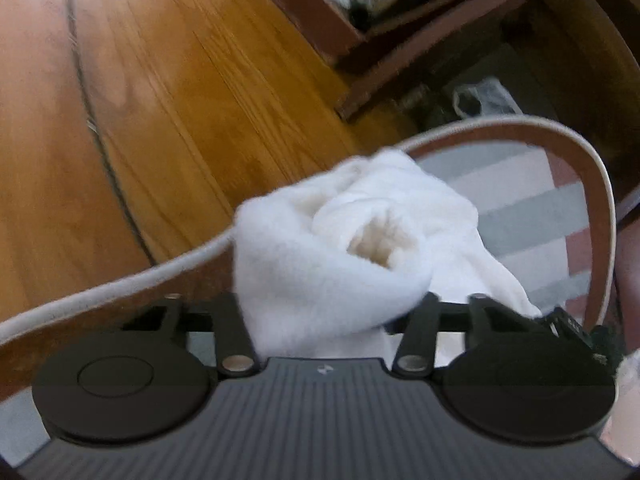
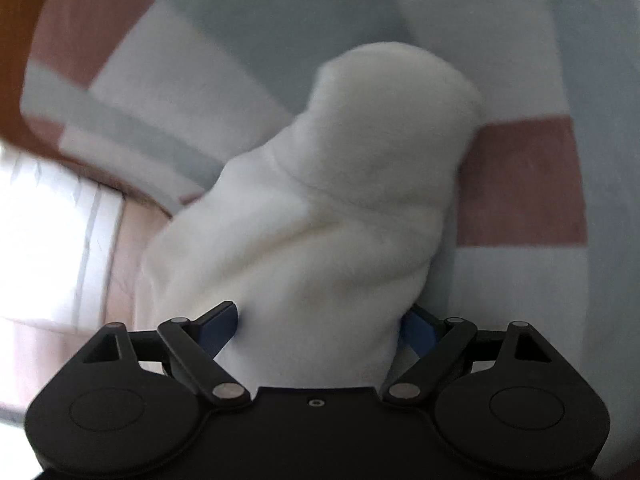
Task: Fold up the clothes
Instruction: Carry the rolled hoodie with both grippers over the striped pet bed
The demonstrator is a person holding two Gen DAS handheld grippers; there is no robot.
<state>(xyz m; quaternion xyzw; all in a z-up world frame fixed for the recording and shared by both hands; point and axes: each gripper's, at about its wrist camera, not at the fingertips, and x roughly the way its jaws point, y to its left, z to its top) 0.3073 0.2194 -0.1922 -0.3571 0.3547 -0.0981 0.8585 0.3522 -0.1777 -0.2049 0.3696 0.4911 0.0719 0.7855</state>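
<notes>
Left wrist view: left gripper low in the frame, black linkage arms angled inward, fingertips buried under a bunched white cloth, so no telling how far closed or whether truly gripping. Cloth piled straight over the gap between the fingers, rolled into a loose hollow with a creamy inside, one tail trailing down toward the right-hand finger. Beneath and beyond, a striped rug in grey, white and brick-red bands, bordered in brown with a pale cream edge curving round. Past that edge, honey-coloured wooden floor with a dark seam running across. Further back, dark wooden furniture with blurred clutter inside, and a crumpled plastic bag on the floor close to the rug's rim. Right wrist view: right gripper spread wide, blue pads showing on either side, well apart. Same white cloth filling the whole gap and meeting both pads, yet with no visible squeeze, then stretching forward in a thick, soft, rounded mound. Under it the same rug, wide grey and white bands with brick-red blocks, all blurred. Cloth resting over the rug, reached from both sides at once.
</notes>
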